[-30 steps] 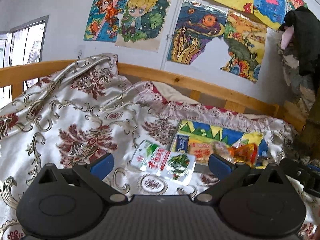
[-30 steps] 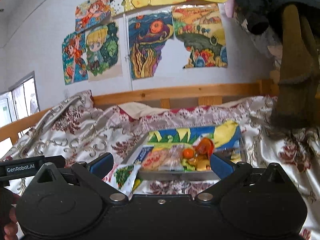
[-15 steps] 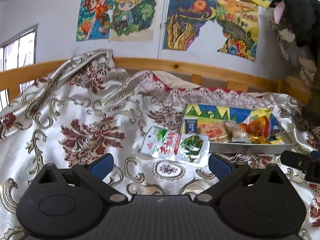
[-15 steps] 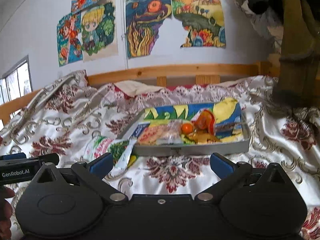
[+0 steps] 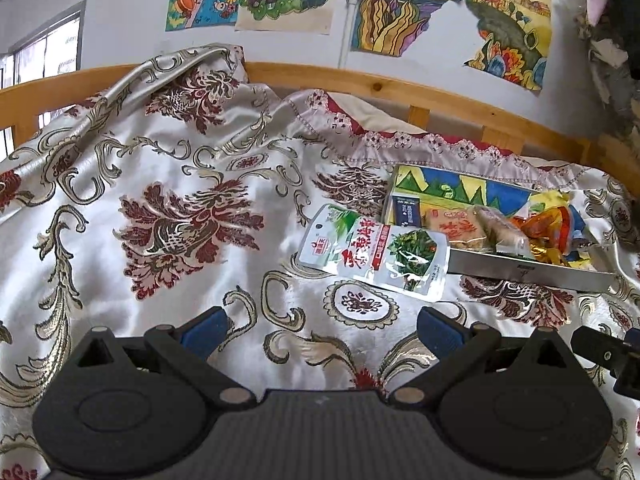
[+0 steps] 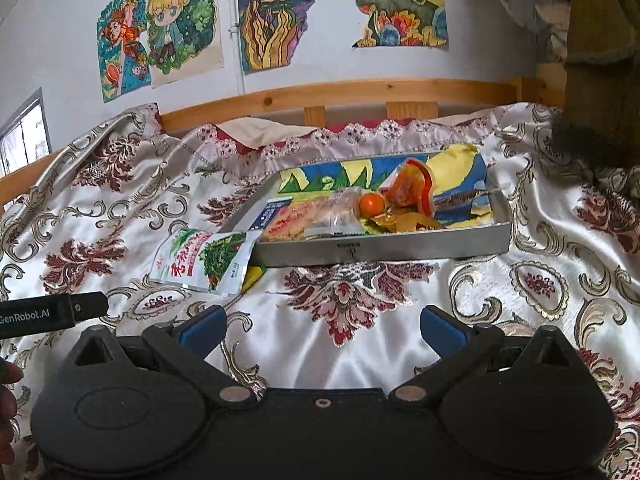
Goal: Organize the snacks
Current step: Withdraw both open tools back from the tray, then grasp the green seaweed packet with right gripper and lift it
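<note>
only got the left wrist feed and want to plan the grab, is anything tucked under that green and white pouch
observer: yes, in the right wrist view a yellow packet peeks out from under the pouch, at the corner nearest the tray
operator: ok and my other side, holding anything
observer: no, the right gripper is open, only bedspread between its fingers
operator: anything in there that could roll
observer: a small round orange item sits among the wrappers
</note>
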